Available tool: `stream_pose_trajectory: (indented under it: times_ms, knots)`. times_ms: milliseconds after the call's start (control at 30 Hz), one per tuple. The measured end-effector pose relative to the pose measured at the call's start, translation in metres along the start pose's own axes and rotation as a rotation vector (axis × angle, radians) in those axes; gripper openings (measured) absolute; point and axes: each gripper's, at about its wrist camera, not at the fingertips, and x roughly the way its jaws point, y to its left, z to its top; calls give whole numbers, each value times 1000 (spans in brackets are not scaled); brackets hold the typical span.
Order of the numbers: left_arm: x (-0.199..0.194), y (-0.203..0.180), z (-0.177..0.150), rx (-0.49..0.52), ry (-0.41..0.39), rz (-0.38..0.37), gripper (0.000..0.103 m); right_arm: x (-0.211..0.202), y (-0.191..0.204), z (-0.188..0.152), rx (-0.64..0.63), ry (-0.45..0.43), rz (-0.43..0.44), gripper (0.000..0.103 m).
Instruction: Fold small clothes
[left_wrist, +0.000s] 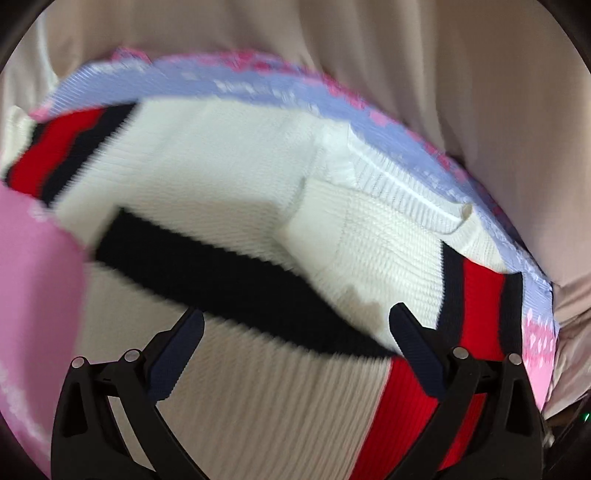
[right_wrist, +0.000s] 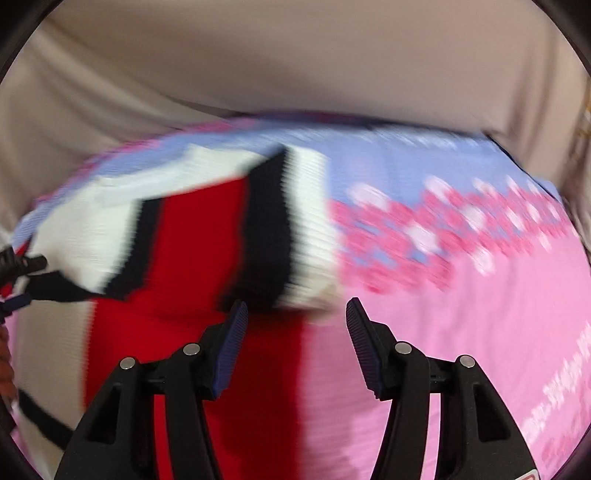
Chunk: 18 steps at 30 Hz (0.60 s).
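A pink and lavender mat (right_wrist: 461, 295) with a band of pink blossom print covers the work surface, and wrinkled beige cloth (right_wrist: 295, 66) hangs behind it, filling the background in both views. Pale lettering runs along the mat's right edge in the right wrist view, too blurred to read. A small white knit sweater (left_wrist: 229, 162) with red and navy stripes lies on the mat, partly folded, with a sleeve laid across its body. The left gripper (left_wrist: 295, 332) hovers over the sweater, its 2 fingers spread apart and grasping nothing. The right gripper (right_wrist: 295, 317) sits above the sweater's striped edge, fingers also spread and empty.
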Motion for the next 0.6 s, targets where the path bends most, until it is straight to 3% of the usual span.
stream_pose_trajectory:
  times_ms: [67,100,133,167,233,267,300,367,467,500,567,600]
  knots:
    - [19,-12,2,-7,12,16,90,11,-16,-7,18,16,-5,55]
    - [21,-19,3,1,-4,60,79,13,-21,-7,39,25,13,55]
    - [21,-24,4,9,-25,71,64,18,-26,-8,56,32,26,55]
    - [20,-30,7,26,-29,38,38,26,-27,-5,67,37,40,55]
    - [16,-34,17,1,-16,-1,17,34,-25,-1,66,35,69,48]
    - [10,-33,22,-11,-32,-23,6,32,-17,1,63,34,83,31]
    - [1,-33,28,-19,-51,-57,6,34,-12,5,61,37,93,20]
    - [-25,-29,41,-30,-105,-93,6,28,-10,14,75,12,115,11]
    - [-51,-17,45,-1,-208,-40,6,-1,-11,24,109,-87,161,11]
    - [-44,-10,44,11,-209,16,6,3,-11,20,97,-80,159,12]
    - [-16,1,38,26,-139,88,6,35,-8,9,43,53,121,13]
    - [1,8,35,25,-78,111,6,37,-11,0,33,44,99,16]
